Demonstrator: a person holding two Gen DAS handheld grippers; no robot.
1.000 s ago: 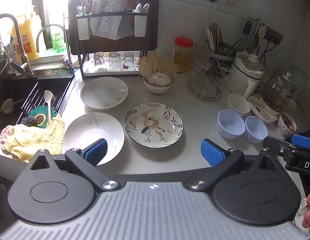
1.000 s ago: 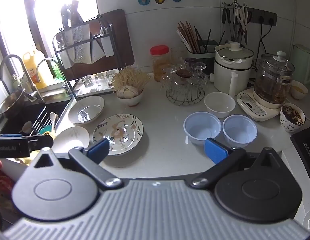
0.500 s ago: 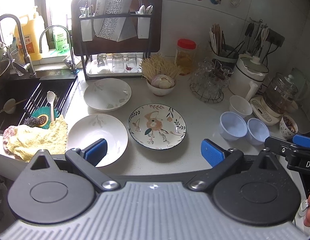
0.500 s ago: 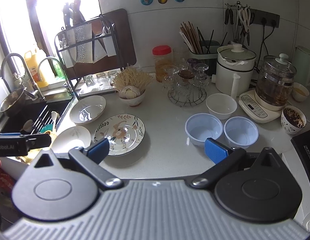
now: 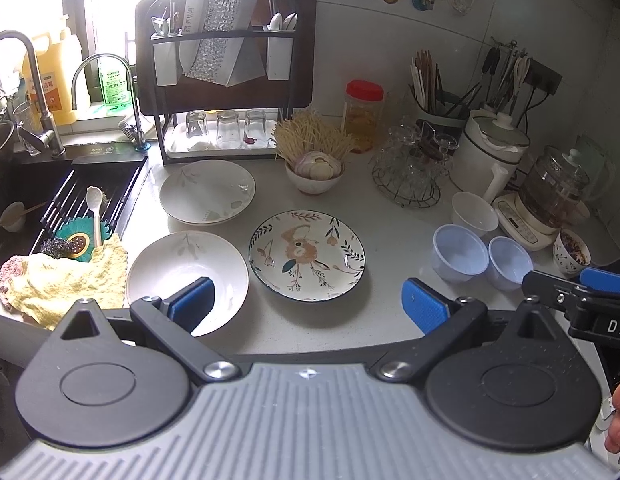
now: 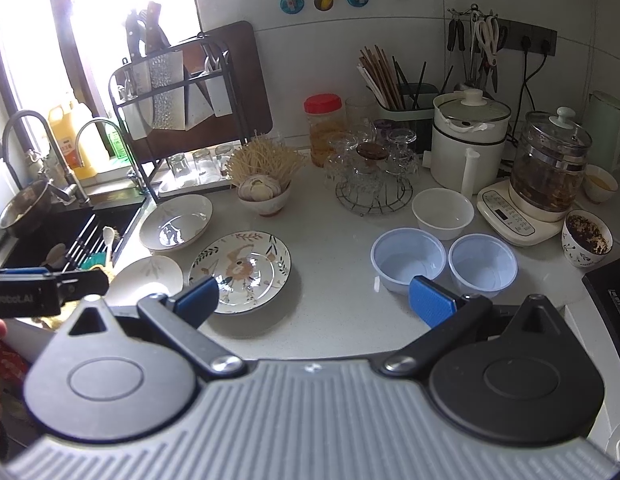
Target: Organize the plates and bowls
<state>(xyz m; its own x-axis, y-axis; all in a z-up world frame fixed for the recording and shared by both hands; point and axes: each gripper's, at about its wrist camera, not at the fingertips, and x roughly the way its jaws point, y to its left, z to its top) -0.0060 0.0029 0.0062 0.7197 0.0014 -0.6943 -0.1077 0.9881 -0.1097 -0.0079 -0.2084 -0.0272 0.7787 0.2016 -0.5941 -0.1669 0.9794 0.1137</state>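
Free counter [image 5: 394, 240]: bare strip between floral plate [image 5: 307, 255] and the two blue cups [image 5: 461, 253]; approach from front edge unobstructed there. Left side crowded: two white plates [image 5: 187, 276] lie close together, yellow cloth [image 5: 65, 280] just beside the nearer one, sink [image 5: 37, 184] beyond. Rear access blocked by dish rack [image 5: 225, 80], garlic bowl [image 5: 314, 176], glass stand [image 5: 408, 172], cooker [image 5: 490, 152]. Right: kettle base [image 6: 518, 212] and white bowl [image 6: 442, 213] sit just behind the cups; gap btwn them appears narrow, fisheye distorts.
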